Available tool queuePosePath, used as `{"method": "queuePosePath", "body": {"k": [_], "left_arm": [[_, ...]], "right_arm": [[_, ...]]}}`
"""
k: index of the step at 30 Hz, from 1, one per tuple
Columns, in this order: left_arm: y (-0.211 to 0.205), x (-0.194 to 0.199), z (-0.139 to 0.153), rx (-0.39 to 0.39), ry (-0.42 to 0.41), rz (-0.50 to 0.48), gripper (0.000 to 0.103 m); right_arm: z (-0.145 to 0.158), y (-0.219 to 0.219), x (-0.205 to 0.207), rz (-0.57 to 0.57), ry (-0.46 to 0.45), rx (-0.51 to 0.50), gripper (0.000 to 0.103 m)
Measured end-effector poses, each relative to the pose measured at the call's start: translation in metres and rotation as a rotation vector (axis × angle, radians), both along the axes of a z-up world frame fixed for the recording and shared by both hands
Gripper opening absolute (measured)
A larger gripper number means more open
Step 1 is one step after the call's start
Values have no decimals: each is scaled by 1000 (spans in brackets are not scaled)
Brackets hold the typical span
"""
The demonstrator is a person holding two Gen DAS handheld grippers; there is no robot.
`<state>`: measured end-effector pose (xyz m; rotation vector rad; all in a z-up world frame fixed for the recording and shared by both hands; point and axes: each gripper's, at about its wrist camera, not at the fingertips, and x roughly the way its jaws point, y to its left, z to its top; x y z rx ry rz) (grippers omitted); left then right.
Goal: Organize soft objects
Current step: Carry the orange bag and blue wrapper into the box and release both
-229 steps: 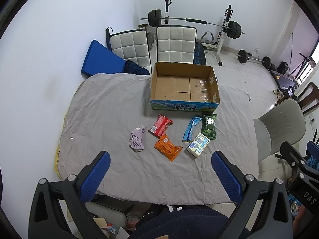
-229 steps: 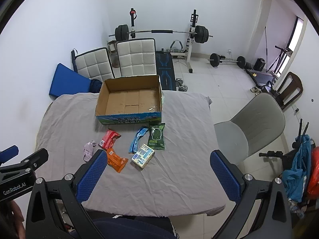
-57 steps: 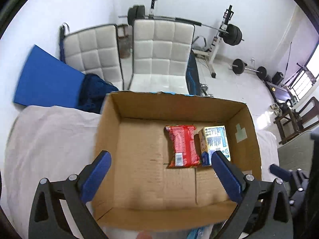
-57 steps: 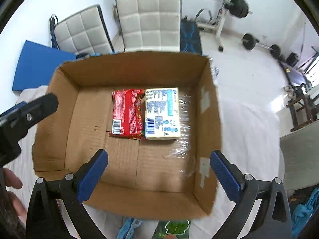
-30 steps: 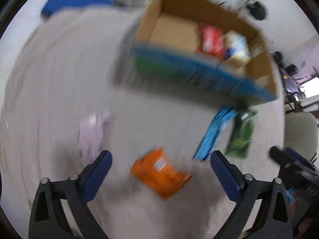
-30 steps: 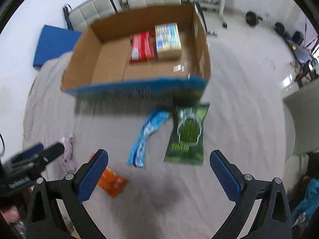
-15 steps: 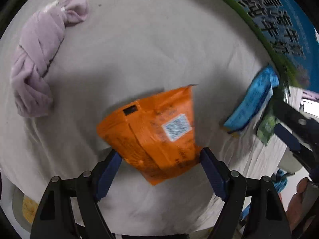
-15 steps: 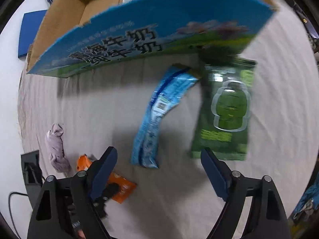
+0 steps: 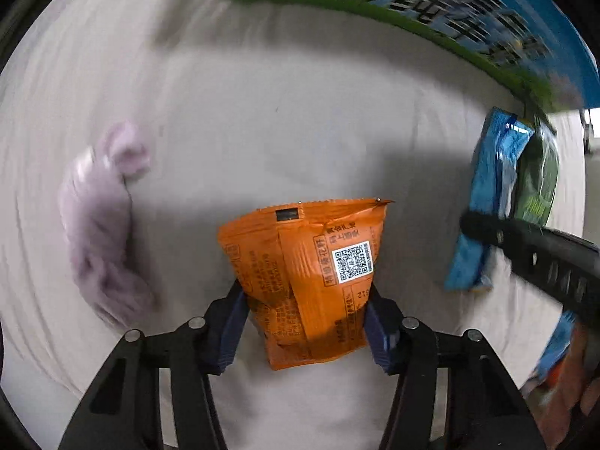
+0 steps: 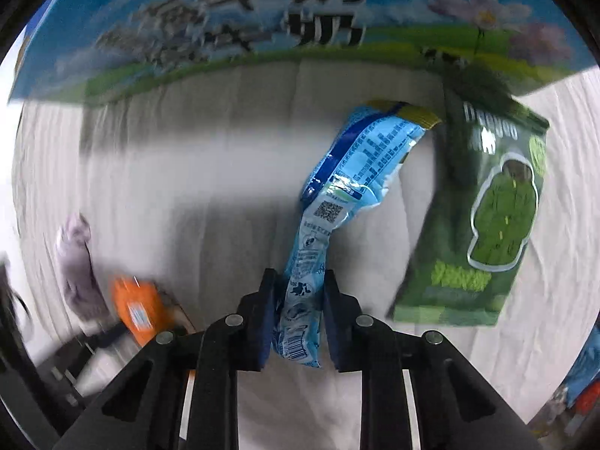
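Grey cloth point(image 9: 300, 112) is seen lying bare between the cardboard box point(image 10: 262, 18) at the far edge and the packets. An orange packet point(image 9: 311, 281) is pinched by the left gripper point(image 9: 305, 322), a lilac rag point(image 9: 101, 232) near its left. A blue packet point(image 10: 337, 195) is clamped at its near end by the right gripper point(image 10: 298, 322); a green packet point(image 10: 483, 225) lies just beside it, its far end against the box.

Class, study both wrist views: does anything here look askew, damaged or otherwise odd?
Nothing looks damaged or spilled. The blue packet is bent and twisted, its lower end pinched in the right claw. The orange packet is creased where the left claw grips it. The lilac cloth lies crumpled.
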<state>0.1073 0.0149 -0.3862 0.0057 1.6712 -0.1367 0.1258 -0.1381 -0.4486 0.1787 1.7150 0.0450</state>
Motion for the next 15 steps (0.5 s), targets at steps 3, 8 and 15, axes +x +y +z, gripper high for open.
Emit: {"method": "queuePosePath", "body": {"k": [3, 8, 15], "left_arm": [[-4, 3, 4, 7, -18, -68, 53], [-14, 15, 2, -9, -7, -134, 55], [-1, 26, -11, -41, 14, -131, 57]], "right_arm": [[-3, -2, -22, 23, 41, 4, 24], [-8, -1, -52, 31, 83, -11, 25], [-12, 1, -58, -102, 60, -60, 34]]}}
